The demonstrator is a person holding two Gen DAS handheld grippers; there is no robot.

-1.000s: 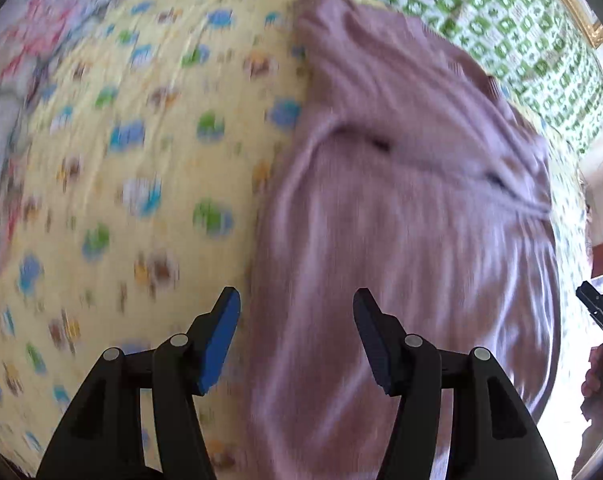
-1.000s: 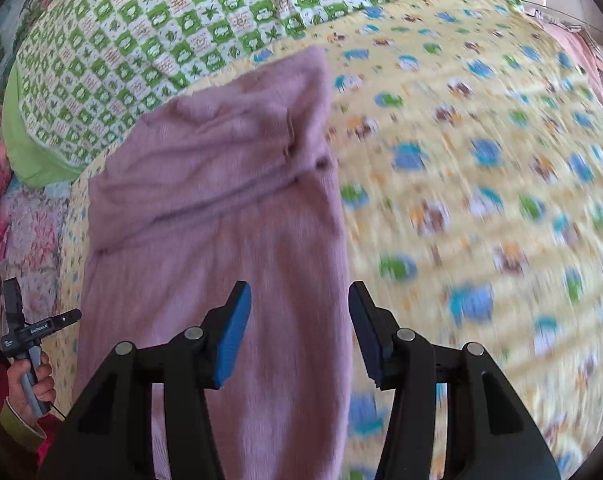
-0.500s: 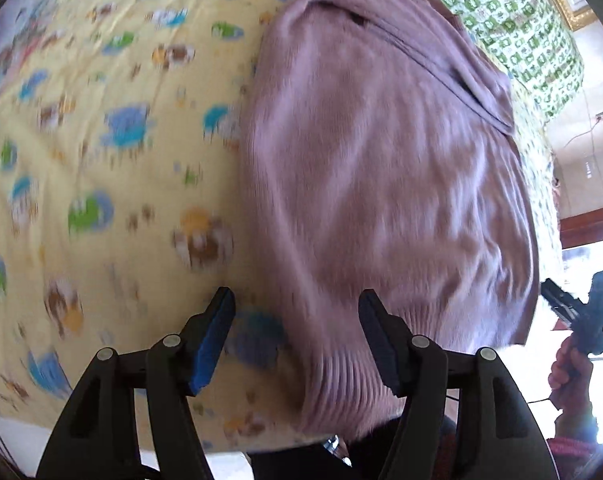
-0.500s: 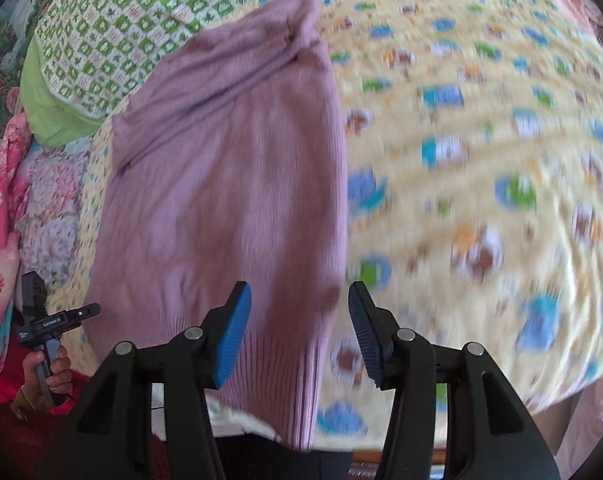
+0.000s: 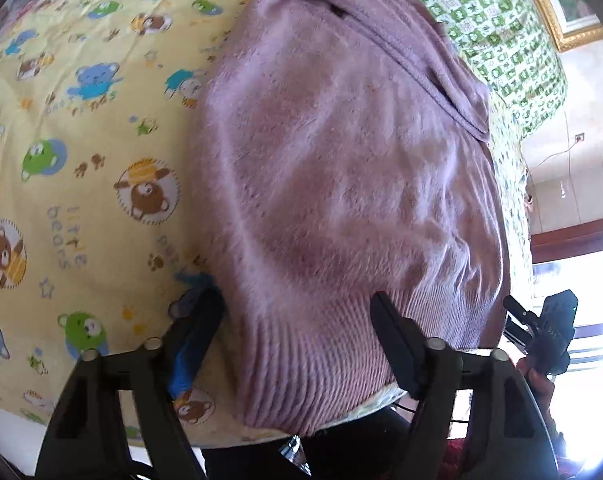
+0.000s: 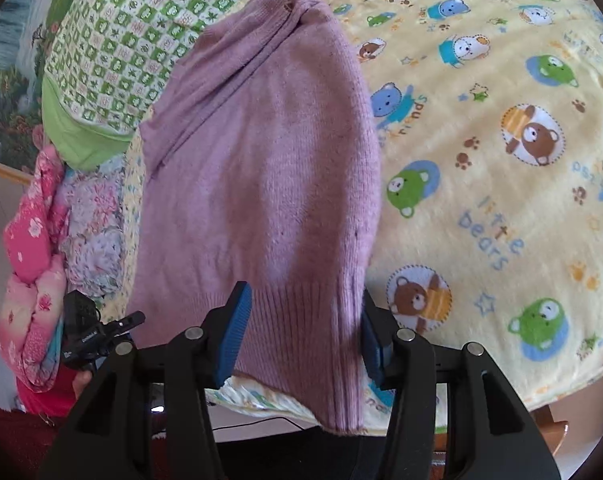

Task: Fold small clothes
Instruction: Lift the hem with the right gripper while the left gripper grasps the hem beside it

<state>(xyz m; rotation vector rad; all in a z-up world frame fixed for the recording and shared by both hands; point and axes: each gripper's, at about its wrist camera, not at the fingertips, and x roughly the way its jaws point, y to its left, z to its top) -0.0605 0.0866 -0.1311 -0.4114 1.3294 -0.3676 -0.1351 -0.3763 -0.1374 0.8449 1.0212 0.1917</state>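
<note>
Left hand-held gripper (image 5: 297,316) closing, jaws astride ribbed hem corner of purple sweater (image 5: 341,184), pads not yet pressing. Right hand-held gripper (image 6: 301,320) closing likewise astride opposite hem corner, knit between pads. Sweater lies flat on bed's yellow bear-print blanket (image 6: 501,160), hem overhanging near edge, collar toward green checked pillow (image 6: 113,40).
</note>
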